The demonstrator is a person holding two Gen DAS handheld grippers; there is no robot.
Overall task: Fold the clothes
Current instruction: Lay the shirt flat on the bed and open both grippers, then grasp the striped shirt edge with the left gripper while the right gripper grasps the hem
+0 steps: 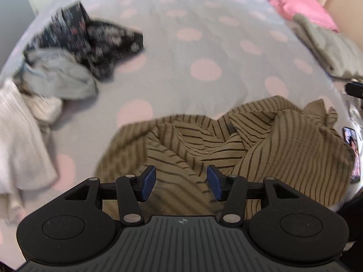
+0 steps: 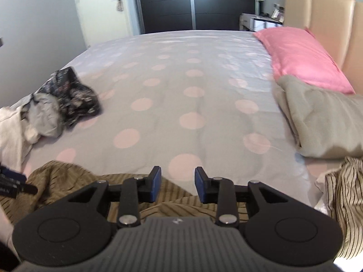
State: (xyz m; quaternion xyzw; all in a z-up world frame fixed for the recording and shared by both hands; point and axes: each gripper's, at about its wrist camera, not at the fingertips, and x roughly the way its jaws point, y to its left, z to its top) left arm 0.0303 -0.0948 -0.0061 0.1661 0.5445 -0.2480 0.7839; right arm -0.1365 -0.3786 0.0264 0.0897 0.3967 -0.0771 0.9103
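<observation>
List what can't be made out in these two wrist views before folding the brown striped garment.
- Brown striped garment: crumpled, so its type and edges are unclear; the left gripper covers its near part in the left wrist view.
- Pile of clothes: motion-blurred and cut by the left edge, so its piece count is unclear.
- Cream striped cloth: cut by the right edge of the right wrist view.
- Right gripper: hides the fabric beneath it.

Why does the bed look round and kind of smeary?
Left wrist view: the fisheye lens bends the grey pink-dotted bedcover into a dome, and motion smears the dark flowery cloth. Right wrist view: sharper, less curved, and the pink pillow is clear.
</observation>
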